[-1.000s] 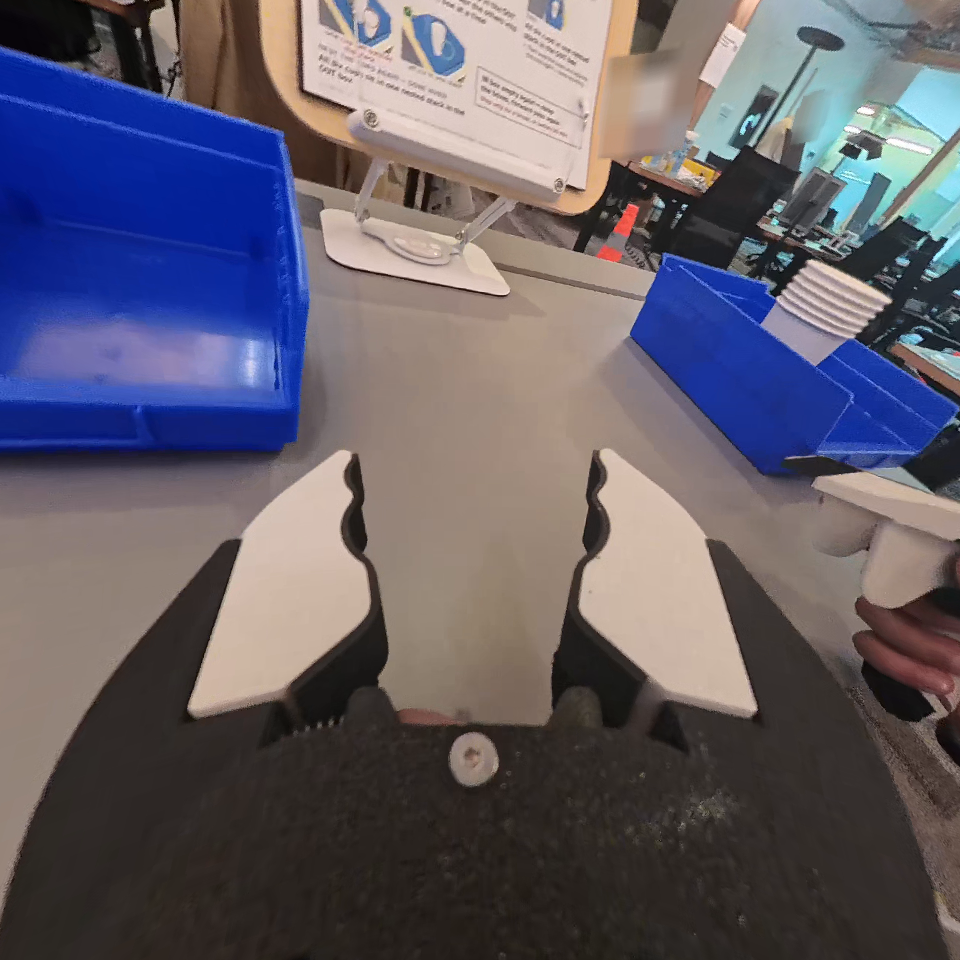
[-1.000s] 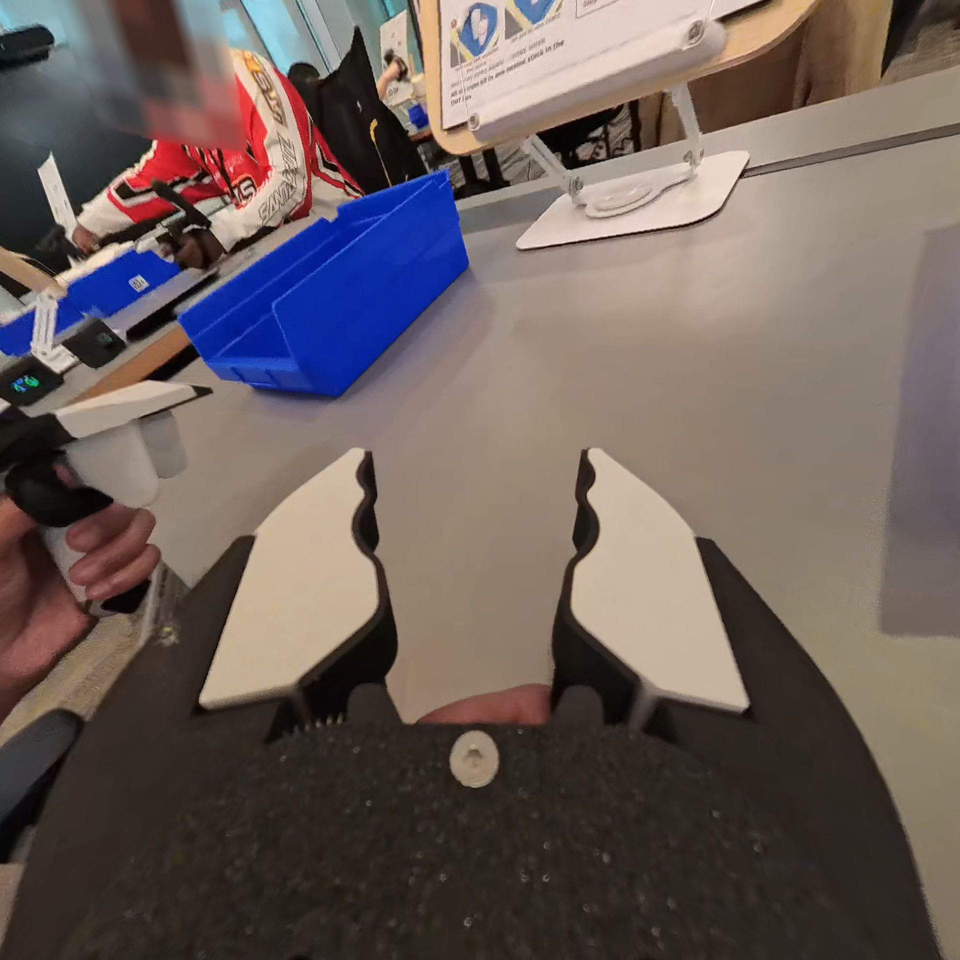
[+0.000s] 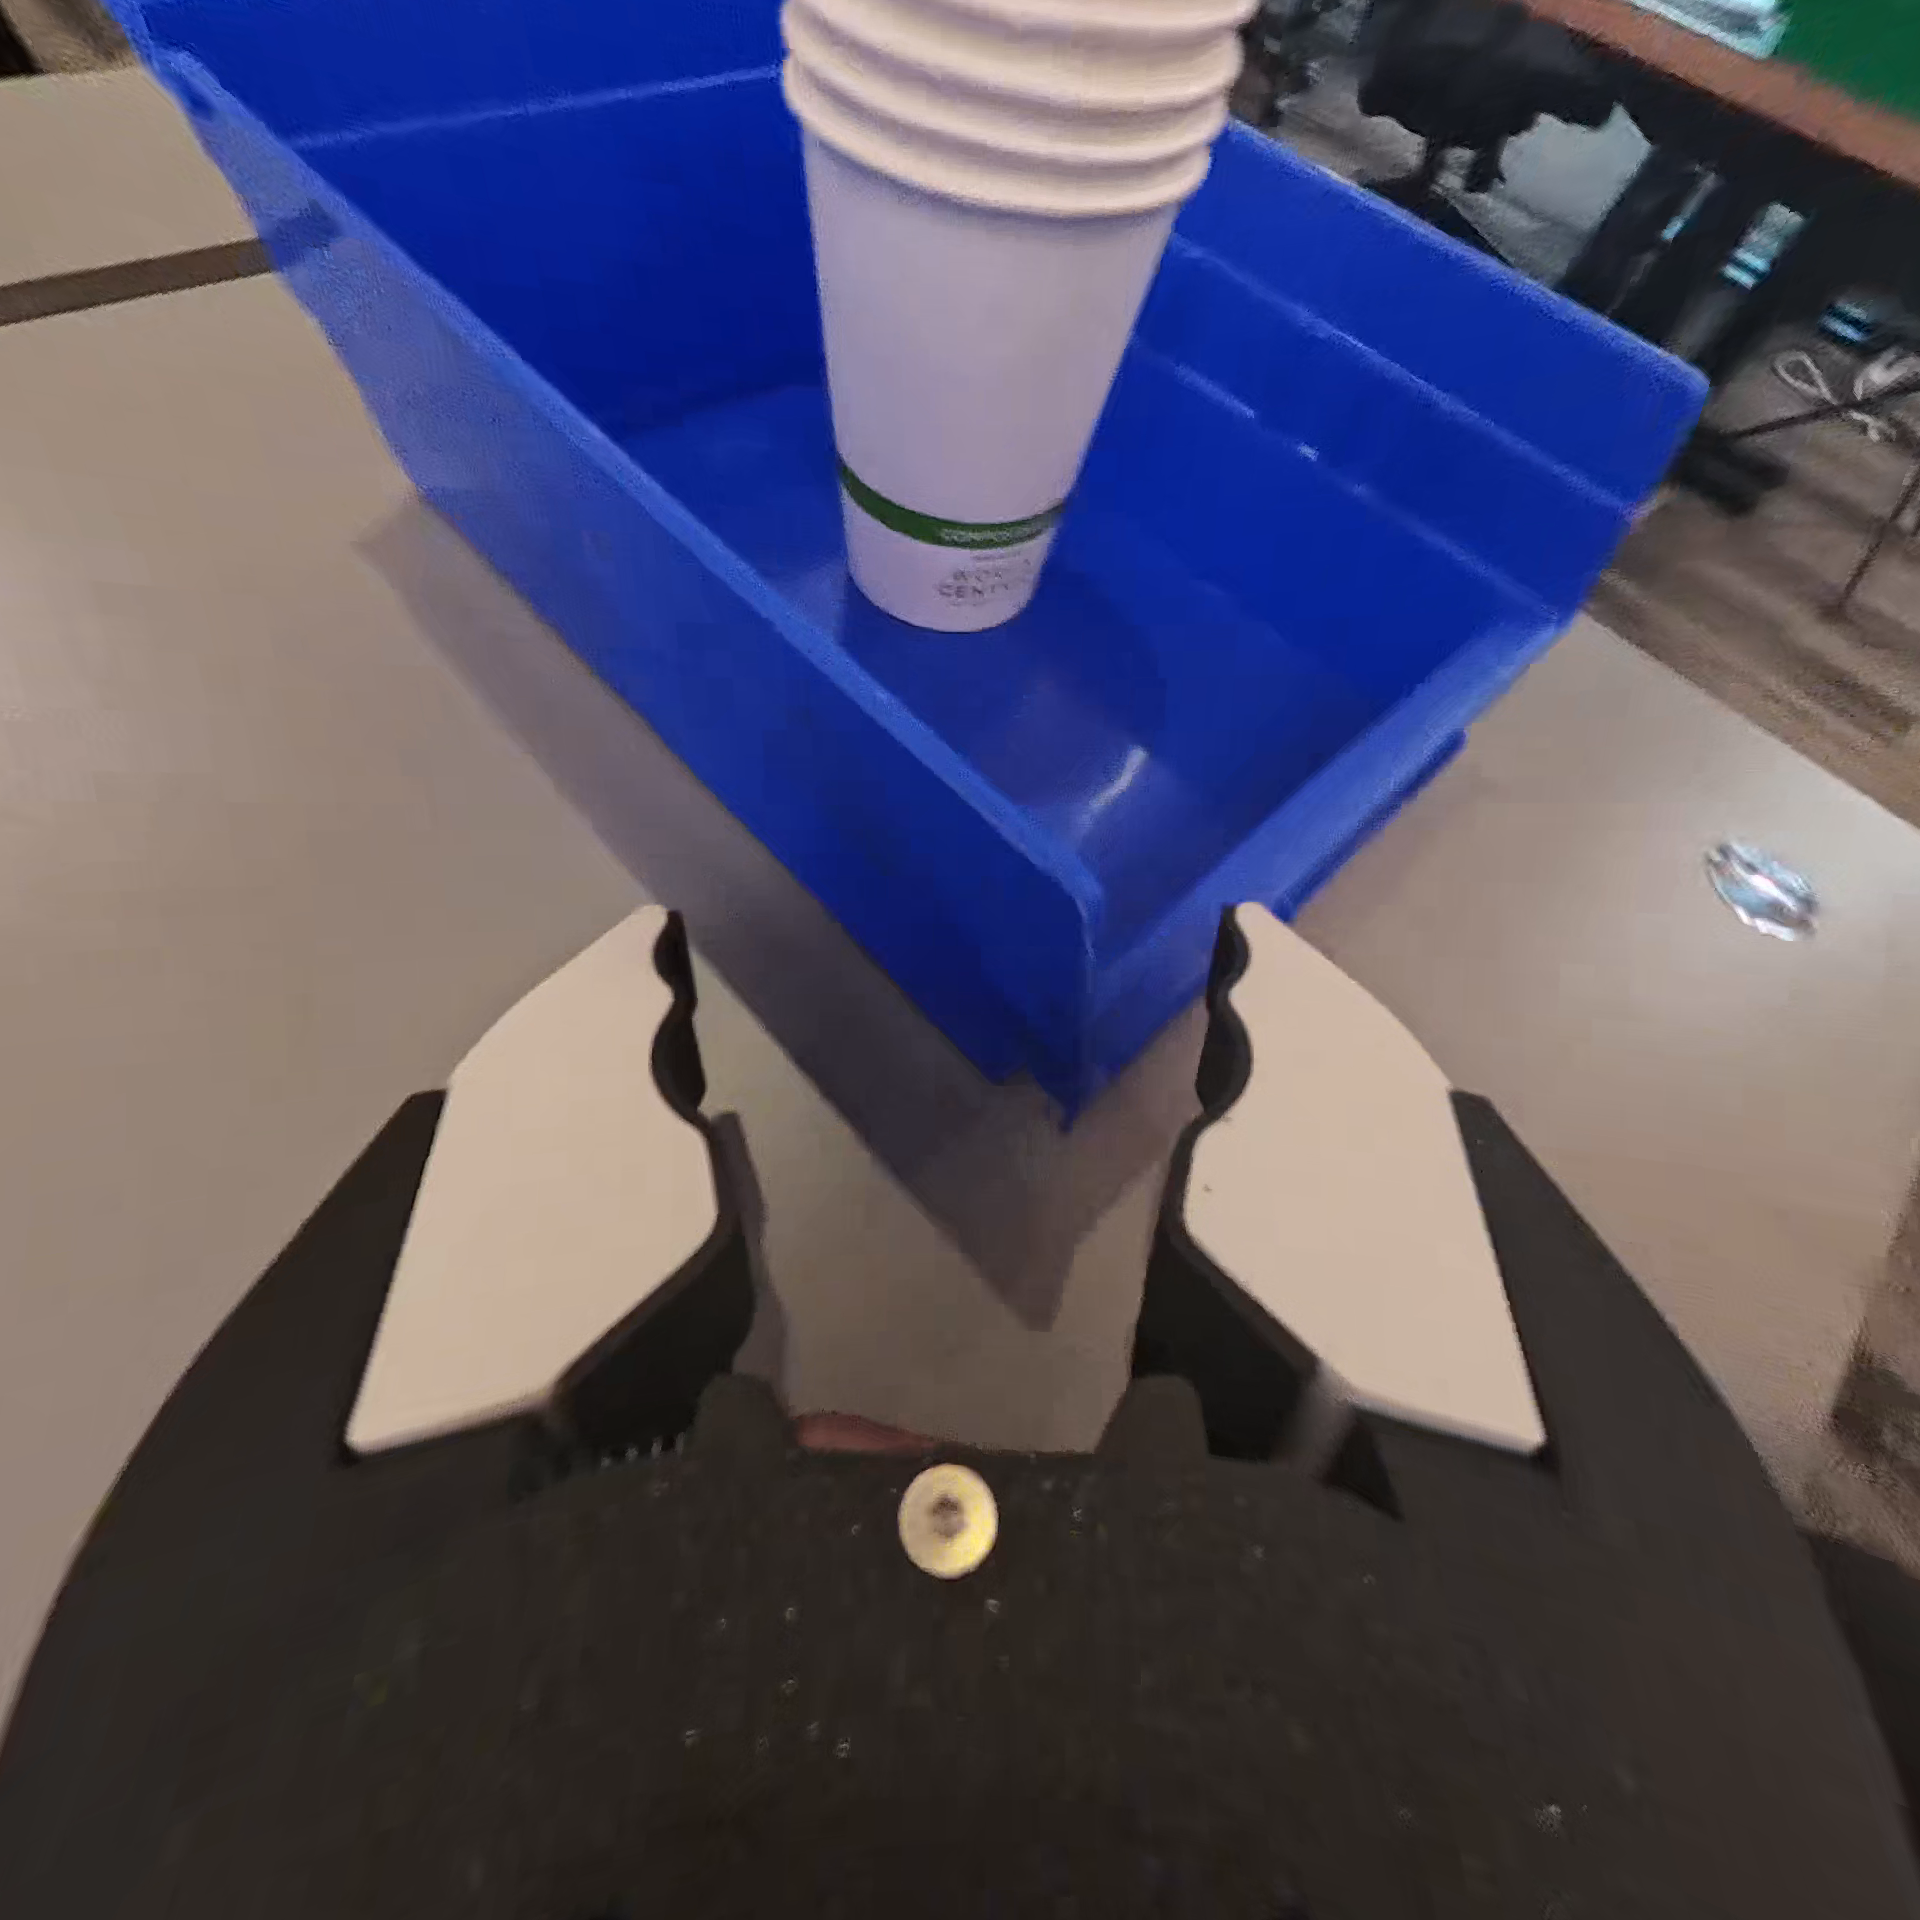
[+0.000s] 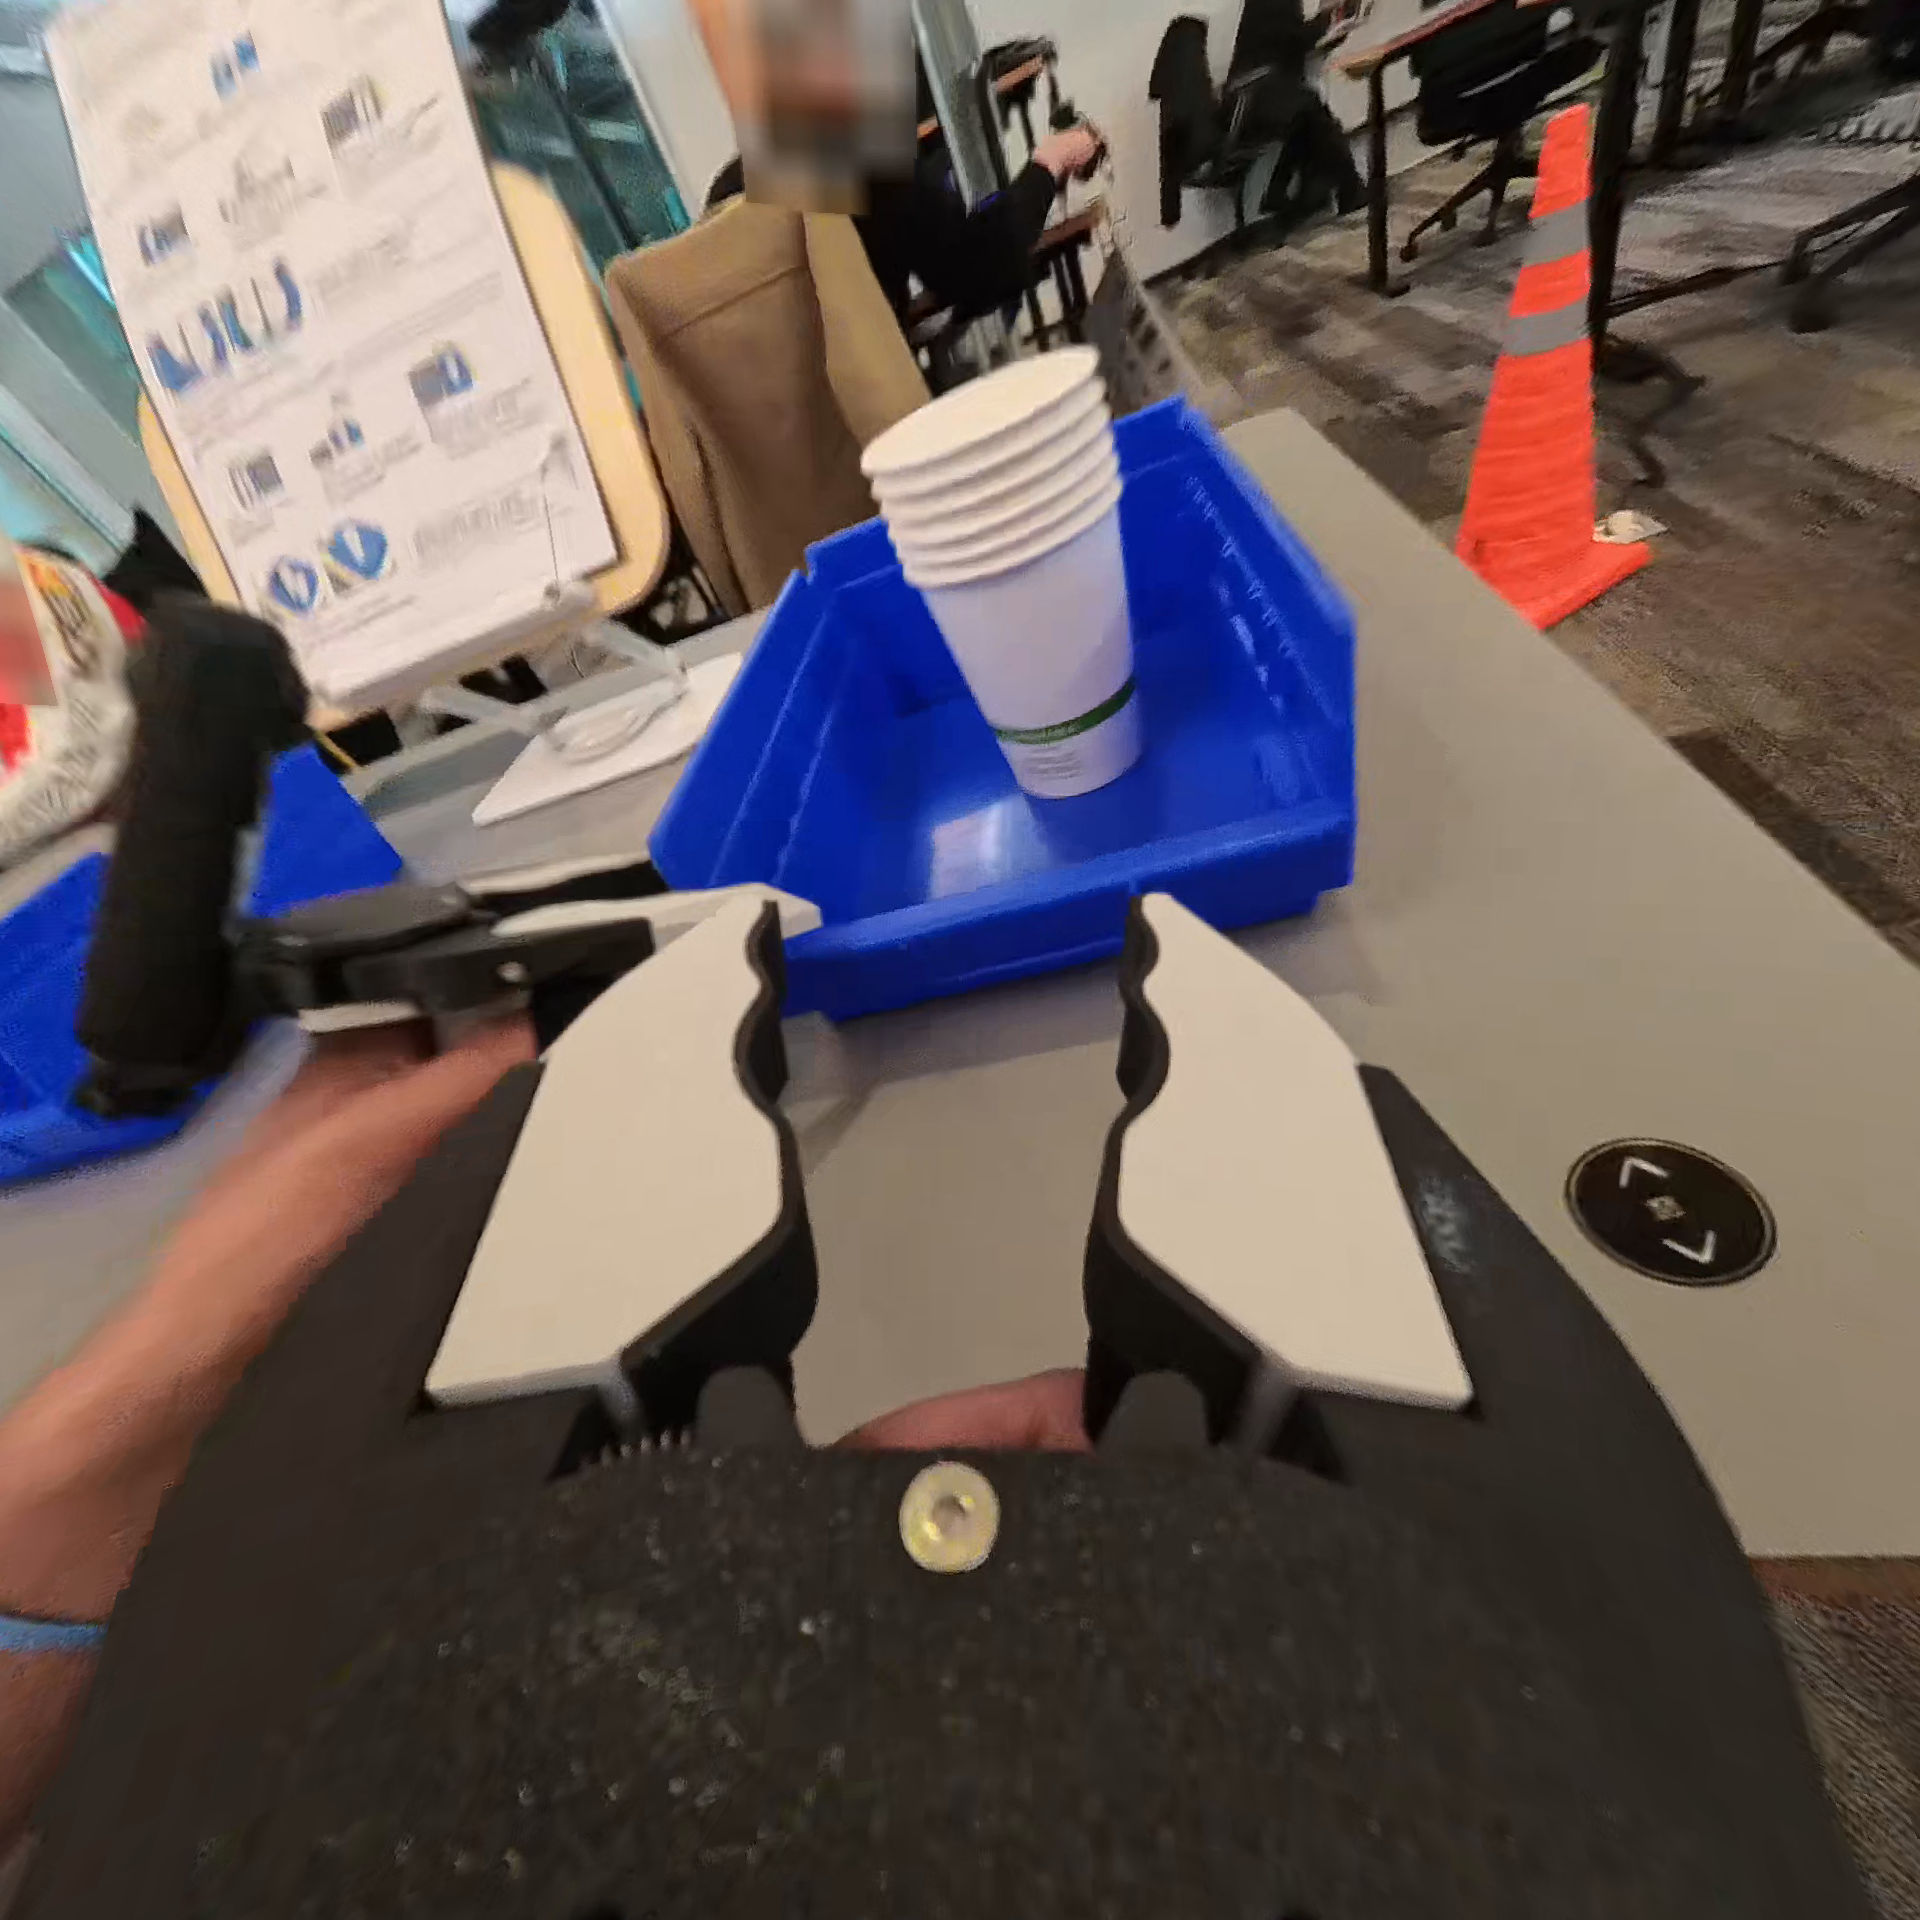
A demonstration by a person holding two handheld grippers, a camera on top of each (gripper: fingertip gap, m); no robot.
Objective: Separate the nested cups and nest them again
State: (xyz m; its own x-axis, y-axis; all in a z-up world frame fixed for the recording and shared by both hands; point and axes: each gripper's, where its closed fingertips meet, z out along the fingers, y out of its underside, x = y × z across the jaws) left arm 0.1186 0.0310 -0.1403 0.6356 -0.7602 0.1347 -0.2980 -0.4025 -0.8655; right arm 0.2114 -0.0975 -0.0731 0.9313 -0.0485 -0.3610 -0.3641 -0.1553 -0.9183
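A stack of several nested white paper cups (image 3: 987, 312), the bottom one with a green band, stands upright in a blue bin (image 3: 935, 790). It also shows in the right wrist view (image 4: 1023, 582), in the same blue bin (image 4: 1039, 894). My left gripper (image 3: 951, 935) is open and empty, just short of the bin's near corner. My right gripper (image 4: 951, 925) is open and empty in front of the bin's near wall. The left gripper also shows in the right wrist view (image 4: 727, 914), held by a hand at the bin's left side.
A second blue bin (image 4: 62, 997) lies at the left. A stand with an instruction sheet (image 4: 332, 312) is behind the bins. A round black control (image 4: 1668, 1210) is set in the grey table (image 4: 1558, 831). An orange cone (image 4: 1538, 384) stands on the floor beyond the table's right edge.
Both grippers have swung to face the blue bin with the cup stack and moved close to it. Both stay open and empty.
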